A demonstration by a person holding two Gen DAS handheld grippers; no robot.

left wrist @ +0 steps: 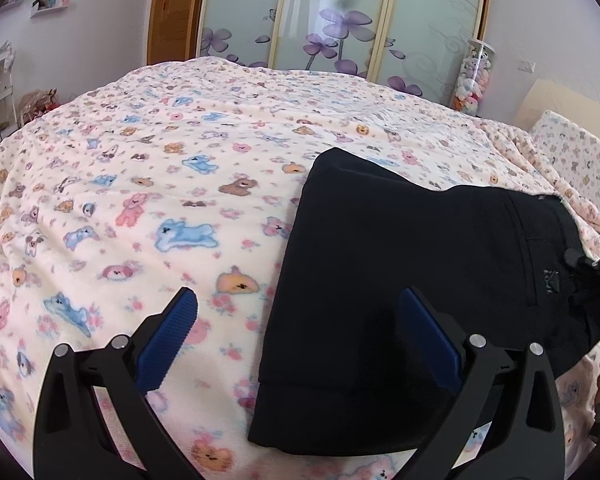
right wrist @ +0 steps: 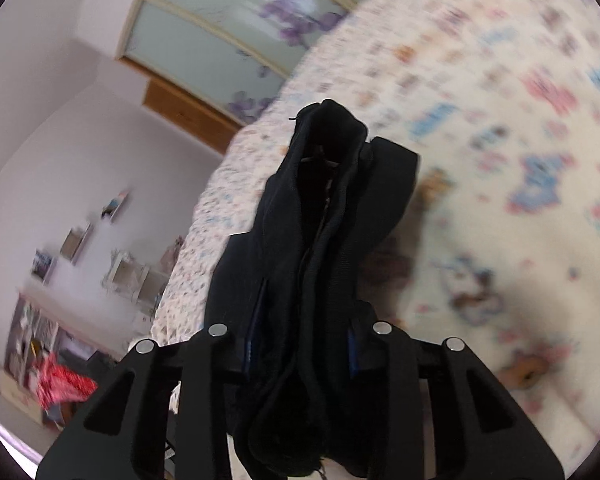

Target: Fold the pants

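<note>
One small grey logo (left wrist: 551, 281) — too tiny to be read — is seen on the black pants (left wrist: 400, 280), laid near-to-far on the blanket (left wrist: 140, 200). The left gripper (left wrist: 296, 320) is spread apart; the right gripper (right wrist: 300, 344) is clamped on bunched pants.

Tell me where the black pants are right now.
The black pants lie folded on the teddy-print blanket, right of centre in the left wrist view; their right end is bunched inside the right gripper.

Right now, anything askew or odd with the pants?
Nothing damaged. The black pants lie partly folded on the blanket, but one end is bunched in a thick wad in the right hand-held gripper. The left hand-held gripper is open and empty.
</note>
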